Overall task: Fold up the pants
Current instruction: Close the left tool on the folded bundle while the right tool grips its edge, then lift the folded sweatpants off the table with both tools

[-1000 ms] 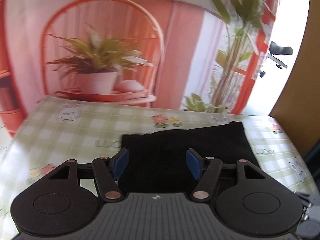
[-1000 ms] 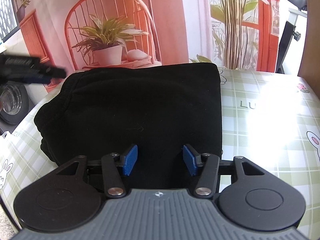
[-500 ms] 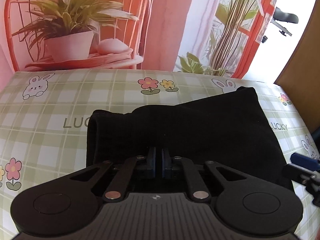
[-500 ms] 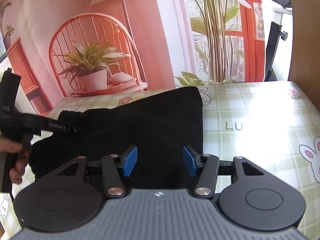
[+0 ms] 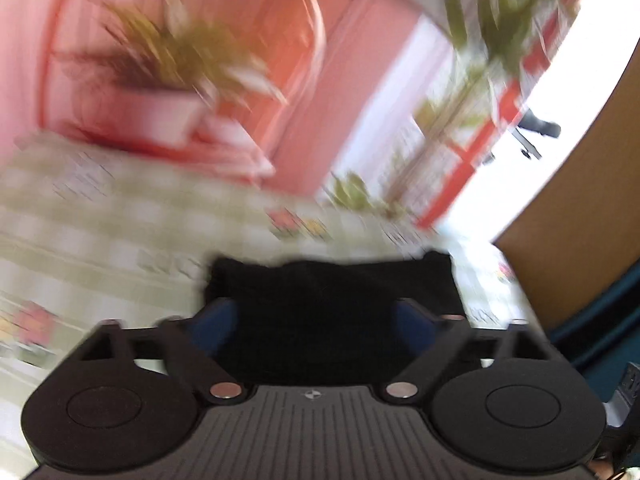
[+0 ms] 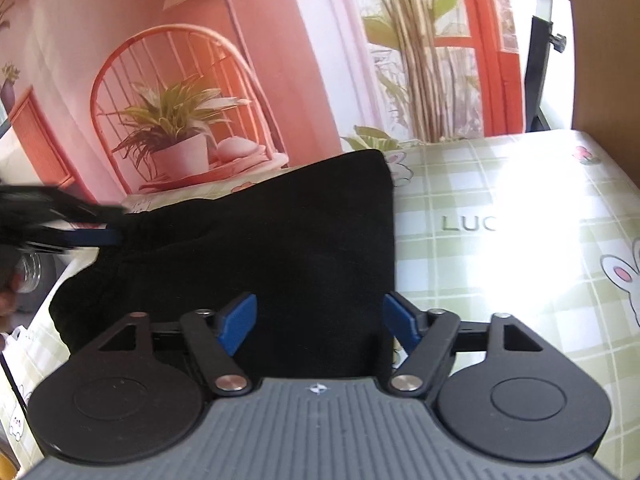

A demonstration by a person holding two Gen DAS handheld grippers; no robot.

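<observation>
Black pants (image 6: pixel 280 240) lie folded in a thick rectangular stack on a green checked tablecloth (image 6: pixel 500 264); they also show in the blurred left wrist view (image 5: pixel 332 304). My right gripper (image 6: pixel 320 322) is open and empty, its blue pads above the near edge of the stack. My left gripper (image 5: pixel 320 326) is open and empty, held over the near part of the pants. It also shows blurred at the left edge of the right wrist view (image 6: pixel 60 220), above the stack's left end.
The tablecloth carries rabbit and flower prints and the word LUCKY. A pink backdrop with a printed chair and potted plant (image 6: pixel 176 136) stands behind the table. A brown panel (image 5: pixel 580 184) rises at the right.
My left gripper was shut low on the pants half a second ago; it has opened, let go and pulled back fast. My right gripper stayed open, opened wider and shifted a little.
</observation>
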